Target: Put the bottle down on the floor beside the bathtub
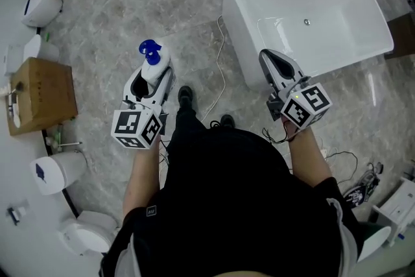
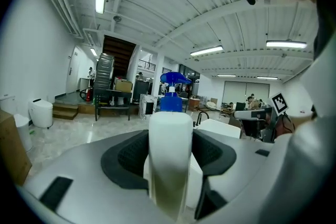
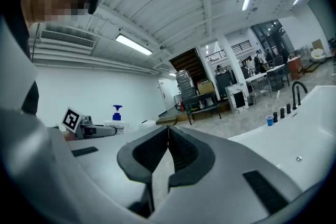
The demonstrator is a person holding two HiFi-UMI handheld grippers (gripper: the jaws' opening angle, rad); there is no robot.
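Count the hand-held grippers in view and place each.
2. The left hand-held gripper, shut on the pump bottle, is over the floor left of the bathtub. The right hand-held gripper, shut and empty, is at the bathtub's near corner. None seems hidden.

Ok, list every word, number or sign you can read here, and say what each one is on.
No text reads clearly in any view.
cardboard box: faint print, too small to read.
white bin: a blue mark, too small to read.
bottle: no print shows.
left gripper and right gripper: their cubes carry black-and-white square markers, no letters.
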